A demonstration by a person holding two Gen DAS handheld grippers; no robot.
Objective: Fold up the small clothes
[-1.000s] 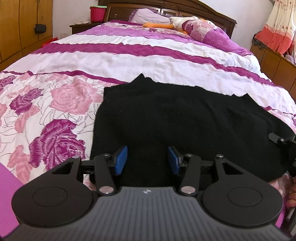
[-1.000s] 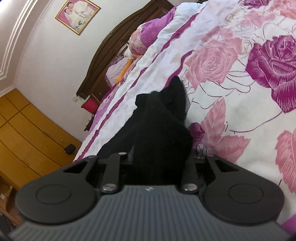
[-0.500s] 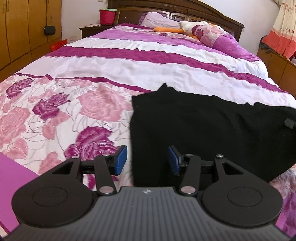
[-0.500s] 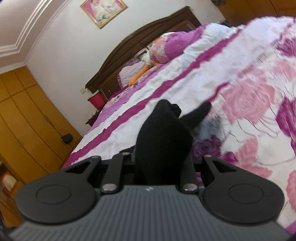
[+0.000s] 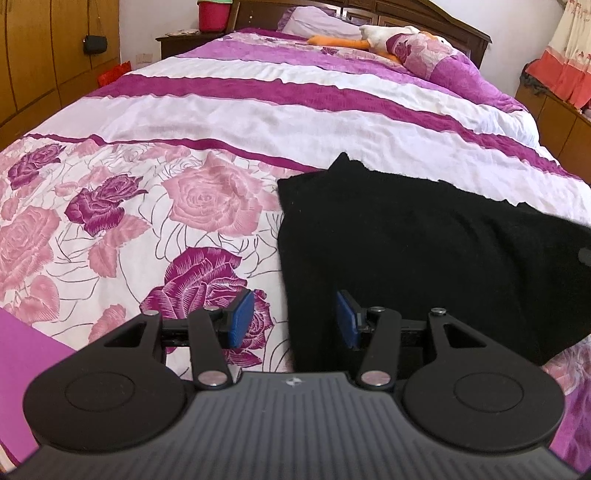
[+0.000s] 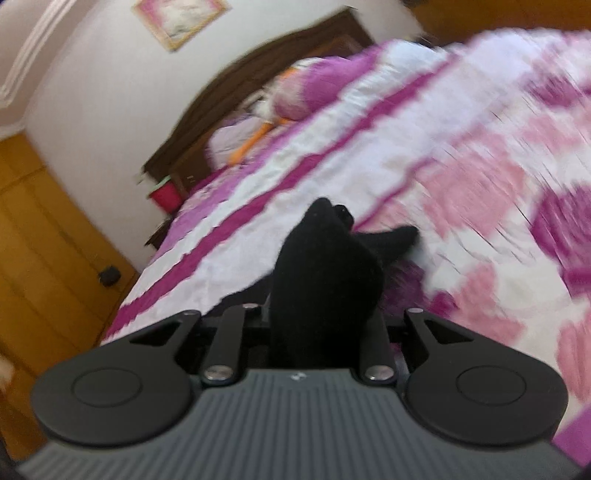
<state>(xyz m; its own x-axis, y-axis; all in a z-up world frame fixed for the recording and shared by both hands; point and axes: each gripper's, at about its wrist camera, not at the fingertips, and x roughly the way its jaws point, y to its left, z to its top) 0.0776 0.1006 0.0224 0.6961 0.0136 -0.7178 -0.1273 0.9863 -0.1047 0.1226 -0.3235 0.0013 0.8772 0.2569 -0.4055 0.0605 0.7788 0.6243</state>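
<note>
The left gripper had a ribbed dark-grey body with a small pale logo at its front edge, flanked by two round matte-black discs. Black linkage arms with silver pivot screws carried fingers faced with blue pads. The right gripper showed the same grey ribbing, black discs and silver screws

The left gripper hovers with jaws apart over the left edge of the black garment; the garment lies spread on the rose-patterned bedspread; a red bucket stands beside the headboard.
</note>
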